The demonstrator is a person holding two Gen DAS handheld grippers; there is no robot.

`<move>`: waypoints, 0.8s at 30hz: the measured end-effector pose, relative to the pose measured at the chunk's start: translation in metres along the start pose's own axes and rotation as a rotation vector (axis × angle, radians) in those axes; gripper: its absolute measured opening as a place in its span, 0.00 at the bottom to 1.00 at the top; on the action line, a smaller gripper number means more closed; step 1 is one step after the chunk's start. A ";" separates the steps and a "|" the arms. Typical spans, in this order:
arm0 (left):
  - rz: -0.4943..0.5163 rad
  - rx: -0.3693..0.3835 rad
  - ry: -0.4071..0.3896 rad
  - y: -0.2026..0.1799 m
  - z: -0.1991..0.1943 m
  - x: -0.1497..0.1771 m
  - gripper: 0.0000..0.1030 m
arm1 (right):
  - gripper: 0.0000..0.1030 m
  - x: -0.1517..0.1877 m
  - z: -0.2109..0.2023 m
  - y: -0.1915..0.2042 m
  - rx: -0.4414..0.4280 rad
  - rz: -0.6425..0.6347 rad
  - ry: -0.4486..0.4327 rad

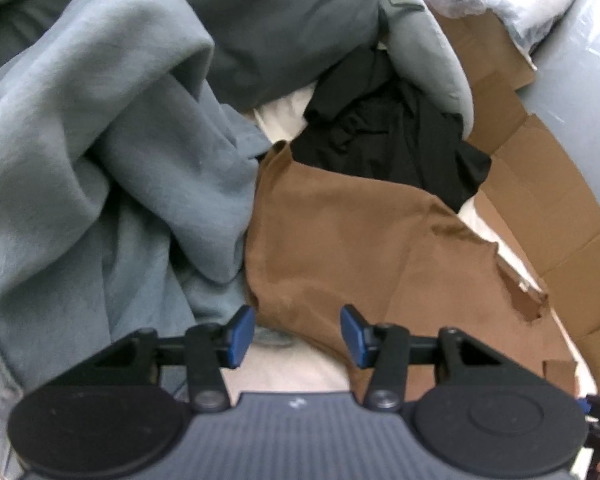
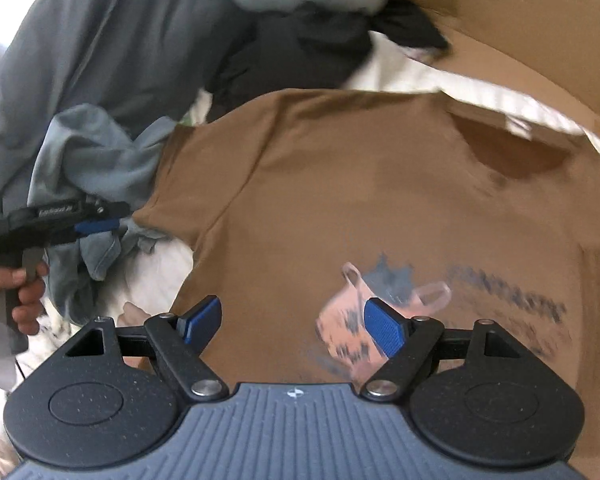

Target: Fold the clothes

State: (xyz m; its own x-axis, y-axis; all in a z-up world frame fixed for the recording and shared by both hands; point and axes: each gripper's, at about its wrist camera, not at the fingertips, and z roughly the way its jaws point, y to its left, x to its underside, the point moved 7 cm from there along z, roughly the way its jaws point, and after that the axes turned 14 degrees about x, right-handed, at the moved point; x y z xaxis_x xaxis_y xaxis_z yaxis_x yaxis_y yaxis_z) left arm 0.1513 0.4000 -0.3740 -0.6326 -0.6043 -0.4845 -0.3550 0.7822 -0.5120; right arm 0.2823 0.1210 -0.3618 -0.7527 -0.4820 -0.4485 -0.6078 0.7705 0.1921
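The bed (image 2: 400, 76), sheeted in white, carries everything. A grey-blue blanket (image 1: 112, 152) is heaped along its left side, a black garment (image 1: 384, 136) bunched further back, cardboard (image 1: 540, 216) along the right edge. The brown T-shirt (image 2: 340, 200) lies spread flat in the middle, print up. My right claw (image 2: 296, 320) hangs wide above the print, nothing between its blades. My left claw (image 1: 298, 332) stands half-spread at the shirt's near edge, gripping nothing.

A white bed sheet (image 2: 400, 72), seemingly, carries a brown T-shirt (image 2: 360, 200), grey-blue clothes (image 1: 100, 140) and black garment (image 1: 388, 136).
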 end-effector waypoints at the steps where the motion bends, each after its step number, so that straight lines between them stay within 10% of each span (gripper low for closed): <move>1: -0.002 -0.001 -0.001 0.002 0.002 0.000 0.49 | 0.80 -0.002 0.004 0.007 -0.023 -0.007 -0.022; 8: 0.010 0.010 -0.039 0.017 0.010 0.008 0.49 | 0.68 -0.013 0.049 0.037 -0.099 0.060 -0.134; 12: 0.019 0.031 -0.078 0.021 0.014 0.013 0.49 | 0.44 -0.011 0.071 0.048 -0.089 0.037 -0.112; 24: 0.040 0.009 -0.138 0.023 0.023 0.030 0.46 | 0.43 -0.003 0.095 0.080 -0.114 -0.063 -0.110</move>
State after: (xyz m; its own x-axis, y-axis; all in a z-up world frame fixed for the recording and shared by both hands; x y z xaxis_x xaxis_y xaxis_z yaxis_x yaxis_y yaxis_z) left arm 0.1404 0.3965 -0.4166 -0.5455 -0.5878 -0.5974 -0.3248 0.8054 -0.4958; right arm 0.2594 0.2238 -0.4281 -0.6840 -0.4740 -0.5546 -0.6822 0.6848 0.2561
